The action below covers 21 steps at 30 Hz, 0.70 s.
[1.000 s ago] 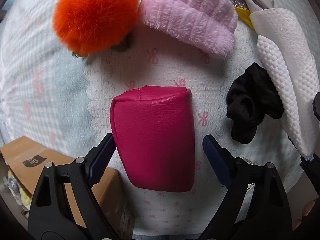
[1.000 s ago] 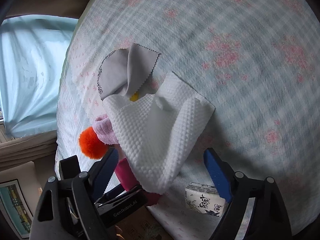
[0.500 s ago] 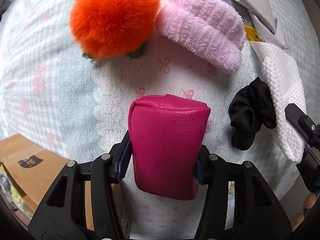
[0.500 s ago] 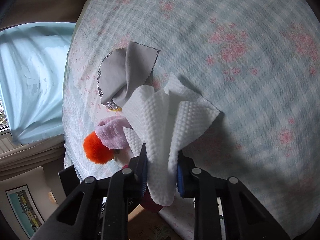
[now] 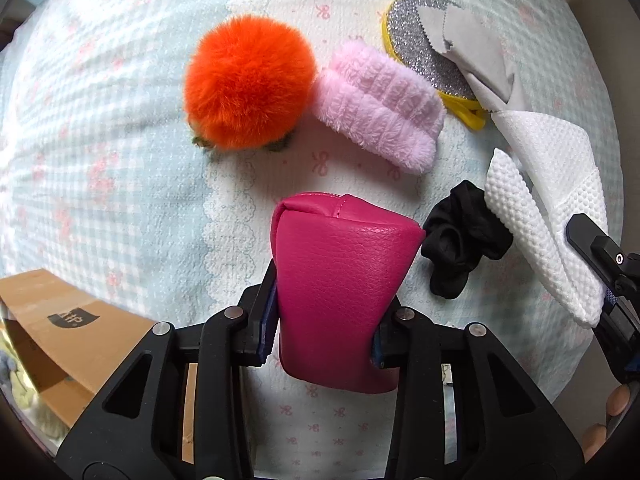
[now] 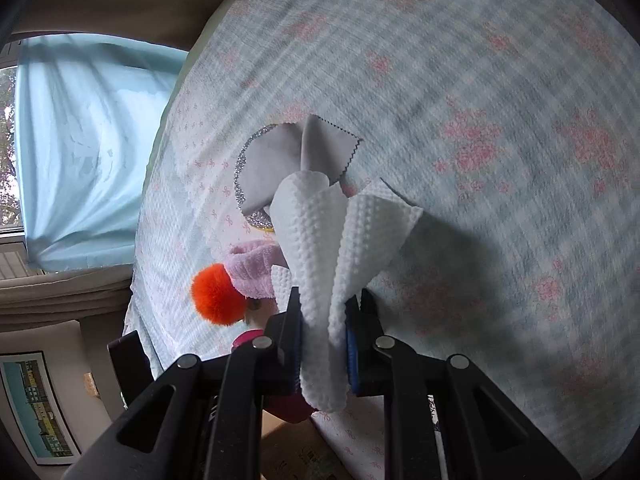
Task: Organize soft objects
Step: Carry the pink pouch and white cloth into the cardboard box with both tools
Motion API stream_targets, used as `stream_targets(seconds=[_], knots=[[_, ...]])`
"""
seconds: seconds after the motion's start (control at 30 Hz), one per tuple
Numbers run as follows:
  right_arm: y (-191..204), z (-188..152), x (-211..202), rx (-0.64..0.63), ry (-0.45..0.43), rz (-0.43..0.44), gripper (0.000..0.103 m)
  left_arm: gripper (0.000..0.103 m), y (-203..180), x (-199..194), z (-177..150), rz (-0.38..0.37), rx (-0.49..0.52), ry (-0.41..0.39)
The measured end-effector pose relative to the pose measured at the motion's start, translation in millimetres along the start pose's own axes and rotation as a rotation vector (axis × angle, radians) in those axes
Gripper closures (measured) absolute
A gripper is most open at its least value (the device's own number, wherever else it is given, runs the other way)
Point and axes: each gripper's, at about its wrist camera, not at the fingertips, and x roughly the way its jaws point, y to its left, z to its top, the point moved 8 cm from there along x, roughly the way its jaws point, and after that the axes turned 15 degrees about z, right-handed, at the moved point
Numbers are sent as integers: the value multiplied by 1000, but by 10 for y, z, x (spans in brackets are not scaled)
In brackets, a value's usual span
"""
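My left gripper [image 5: 324,322] is shut on a magenta leather pouch [image 5: 340,284] and holds it above the bedspread. My right gripper [image 6: 324,332] is shut on a white waffle-textured cloth [image 6: 332,248], lifted off the bed; the cloth also shows in the left wrist view [image 5: 548,208]. On the bed lie an orange pompom [image 5: 248,88], a pink fluffy cloth [image 5: 380,108], a black sock [image 5: 460,244], and a grey cloth [image 5: 476,52] over a glittery silver pad with a yellow rim [image 5: 424,40].
A checked blue and pink bedspread [image 5: 120,160] covers the bed. A cardboard box [image 5: 68,344] stands below its near edge at lower left. A blue curtain [image 6: 88,152] and a framed picture [image 6: 32,404] are off to the left.
Both grippers closed, the left on the pouch and the right on the white cloth. Both have since lifted and pulled back, so more of the bed shows.
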Motion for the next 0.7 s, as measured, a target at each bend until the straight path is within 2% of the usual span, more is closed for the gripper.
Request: stream_targets(seconds=[0.03, 0.33, 0.57, 0.7], knots=[[36, -5, -40, -8, -5, 4, 87, 71, 53, -98, -89, -3, -5, -8], [543, -119, -509, -133, -61, 23, 87, 71, 273, -879, -122, -62, -56, -119], [1157, -365, -945, -282, -86, 39, 87, 71, 273, -1559, -348, -113, -113, -230], [1583, -616, -1153, -370, -77, 50, 87, 71, 503, -1863, -517, -123, -145, -287]])
